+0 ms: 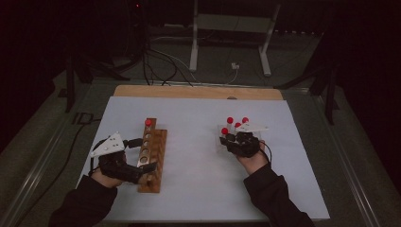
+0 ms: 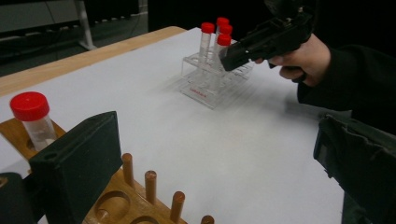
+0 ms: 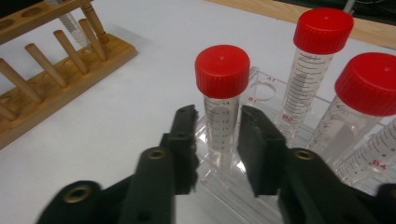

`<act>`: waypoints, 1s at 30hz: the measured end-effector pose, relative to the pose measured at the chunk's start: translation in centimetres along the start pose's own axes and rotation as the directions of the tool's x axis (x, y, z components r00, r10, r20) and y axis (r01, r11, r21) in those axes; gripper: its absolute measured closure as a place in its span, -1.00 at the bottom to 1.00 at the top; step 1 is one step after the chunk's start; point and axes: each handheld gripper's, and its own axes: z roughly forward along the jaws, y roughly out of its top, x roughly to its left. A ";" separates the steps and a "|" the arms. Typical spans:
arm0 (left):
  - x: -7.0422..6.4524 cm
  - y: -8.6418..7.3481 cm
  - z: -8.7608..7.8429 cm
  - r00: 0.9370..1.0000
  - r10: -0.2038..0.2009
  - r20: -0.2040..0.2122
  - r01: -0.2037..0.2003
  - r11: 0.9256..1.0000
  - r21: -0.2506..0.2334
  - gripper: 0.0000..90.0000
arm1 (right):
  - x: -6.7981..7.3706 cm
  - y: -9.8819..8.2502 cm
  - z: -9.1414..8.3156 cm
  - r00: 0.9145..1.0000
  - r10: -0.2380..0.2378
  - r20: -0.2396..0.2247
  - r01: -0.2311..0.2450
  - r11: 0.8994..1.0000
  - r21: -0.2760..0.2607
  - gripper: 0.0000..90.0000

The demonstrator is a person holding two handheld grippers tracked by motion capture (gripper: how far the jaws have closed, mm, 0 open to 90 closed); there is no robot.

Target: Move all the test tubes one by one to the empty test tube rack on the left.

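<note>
A clear plastic rack (image 3: 224,179) (image 1: 220,144) at mid-right on the white mat holds several red-capped tubes. My right gripper (image 3: 219,121) (image 1: 227,138) (image 2: 229,58) reaches in low, and its pads sit against both sides of the nearest upright tube (image 3: 222,70) (image 2: 224,39), just below the cap. A wooden rack (image 1: 156,151) (image 2: 140,205) (image 3: 56,70) with holes and pegs lies at the left, with one red-capped tube (image 1: 148,123) (image 2: 32,116) standing in its far hole. My left gripper (image 2: 215,149) (image 1: 142,156) hovers open over the rack's near half, with nothing gripped.
Two more capped tubes (image 3: 324,30) (image 3: 369,84) stand close behind and right of the gripped one. The white mat (image 1: 198,189) covers a wooden tabletop (image 1: 198,91). Beyond the table are a metal stand (image 1: 231,23) and cables on the floor.
</note>
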 end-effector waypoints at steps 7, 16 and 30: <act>0.1 0.0 0.0 1.000 -0.006 0.004 0.006 1.000 -0.001 -0.96 | 0.1 0.1 0.5 1.000 -0.006 0.021 0.005 1.000 0.015 0.64; 0.1 0.1 -0.1 1.000 -0.008 0.014 0.008 1.000 -0.002 -0.96 | 0.5 0.3 0.0 0.998 -0.033 0.045 0.033 0.999 -0.004 0.67; -0.4 0.8 0.2 0.999 -0.004 0.040 0.004 1.000 0.002 -0.96 | 0.9 2.0 -3.2 0.997 -0.051 0.049 0.054 0.997 -0.060 0.67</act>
